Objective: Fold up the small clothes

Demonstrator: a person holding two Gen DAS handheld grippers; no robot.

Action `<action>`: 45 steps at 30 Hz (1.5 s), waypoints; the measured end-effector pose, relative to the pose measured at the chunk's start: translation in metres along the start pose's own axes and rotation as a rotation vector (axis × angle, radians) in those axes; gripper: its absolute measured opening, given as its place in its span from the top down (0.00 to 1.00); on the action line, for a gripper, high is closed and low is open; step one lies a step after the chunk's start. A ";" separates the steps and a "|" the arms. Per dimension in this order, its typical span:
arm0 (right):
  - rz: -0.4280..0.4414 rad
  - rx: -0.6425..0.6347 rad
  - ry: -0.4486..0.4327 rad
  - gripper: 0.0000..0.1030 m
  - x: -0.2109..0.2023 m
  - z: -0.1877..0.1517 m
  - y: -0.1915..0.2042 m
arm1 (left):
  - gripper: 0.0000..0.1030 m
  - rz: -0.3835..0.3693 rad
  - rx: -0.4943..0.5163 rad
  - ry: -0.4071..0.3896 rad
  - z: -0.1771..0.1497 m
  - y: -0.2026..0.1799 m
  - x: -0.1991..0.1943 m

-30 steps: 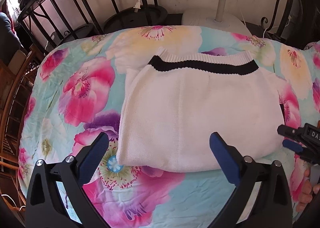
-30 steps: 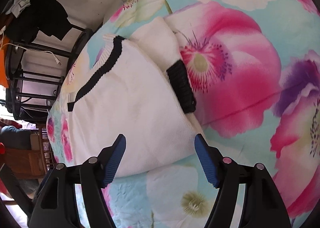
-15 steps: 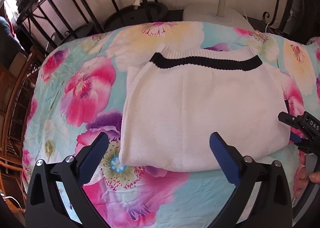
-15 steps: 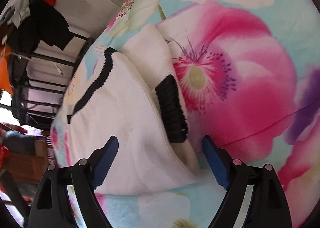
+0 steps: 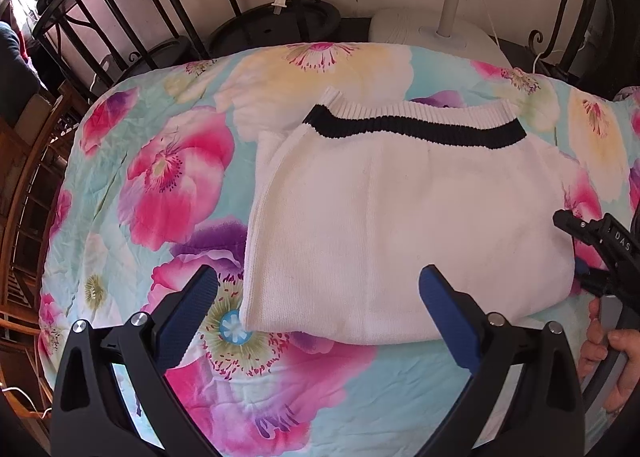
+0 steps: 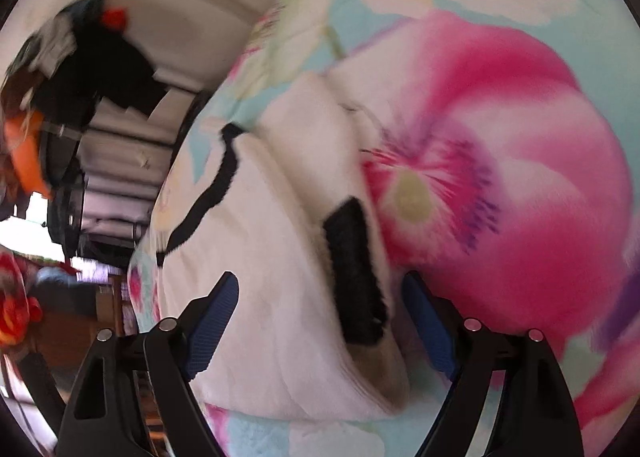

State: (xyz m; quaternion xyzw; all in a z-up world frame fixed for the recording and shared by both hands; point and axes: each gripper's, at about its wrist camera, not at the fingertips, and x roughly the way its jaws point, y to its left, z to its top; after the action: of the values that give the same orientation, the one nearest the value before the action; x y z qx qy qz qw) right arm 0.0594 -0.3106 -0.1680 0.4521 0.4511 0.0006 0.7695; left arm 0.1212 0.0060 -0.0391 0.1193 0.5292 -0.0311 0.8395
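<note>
A white knit sweater (image 5: 400, 217) with a black band near its ribbed hem lies partly folded on the floral cloth (image 5: 160, 185). My left gripper (image 5: 318, 311) is open and empty, hovering over the sweater's near edge. My right gripper (image 6: 320, 317) is open, its jaws on either side of the sweater's right corner, where a black cuff (image 6: 354, 269) lies. The right gripper also shows at the right edge of the left wrist view (image 5: 580, 253), at the sweater's right side. The right wrist view is blurred.
Black metal stands (image 5: 120, 17) and a white fan base (image 5: 432, 33) stand behind the floral-covered surface. Wooden furniture (image 5: 24, 185) is at the left. Dark clothes hang on a rack (image 6: 100, 69) in the right wrist view.
My right gripper has moved forward and down until the sweater's right corner and black cuff sit between its open jaws. My left gripper has drawn back slightly and stays open.
</note>
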 end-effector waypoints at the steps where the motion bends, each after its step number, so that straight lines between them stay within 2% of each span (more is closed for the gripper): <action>1: 0.002 -0.021 0.007 0.20 0.002 0.000 0.002 | 0.05 -0.001 -0.001 -0.001 0.000 0.000 0.000; 8: -0.008 -0.052 -0.010 0.19 0.013 0.003 0.004 | 0.05 -0.002 -0.004 0.003 0.001 0.002 0.002; 13: -0.050 -0.082 -0.020 0.20 0.019 0.006 0.012 | 0.05 0.013 0.002 0.005 0.001 0.003 0.003; 14: -0.065 -0.087 -0.022 0.24 0.019 0.006 0.014 | 0.05 0.015 0.001 0.007 0.001 0.004 0.003; 16: -0.125 -0.109 -0.030 0.52 0.017 0.005 0.021 | 0.05 0.018 -0.010 0.011 0.001 0.008 0.004; 19: -0.143 -0.103 -0.034 0.69 0.013 0.006 0.027 | 0.05 0.010 -0.040 0.014 0.002 0.016 0.003; 21: -0.143 -0.097 -0.037 0.73 0.010 0.007 0.032 | 0.05 0.002 -0.063 0.009 0.003 0.025 -0.001; 29: -0.194 -0.146 -0.058 0.76 0.000 0.002 0.068 | 0.05 -0.039 -0.165 -0.031 0.012 0.065 -0.022; 35: -0.233 -0.177 -0.083 0.77 -0.004 -0.004 0.110 | 0.05 -0.080 -0.261 -0.049 0.011 0.102 -0.035; 41: -0.312 -0.305 -0.103 0.77 0.001 -0.019 0.170 | 0.05 -0.054 -0.270 -0.069 0.005 0.121 -0.043; 45: -0.361 -0.424 -0.127 0.77 0.006 -0.036 0.213 | 0.05 -0.073 -0.293 -0.074 0.001 0.139 -0.048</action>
State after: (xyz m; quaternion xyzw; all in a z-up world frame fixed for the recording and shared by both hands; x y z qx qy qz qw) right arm 0.1244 -0.1574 -0.0306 0.1926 0.4649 -0.0706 0.8613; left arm 0.1255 0.1369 0.0277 -0.0250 0.5007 0.0115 0.8652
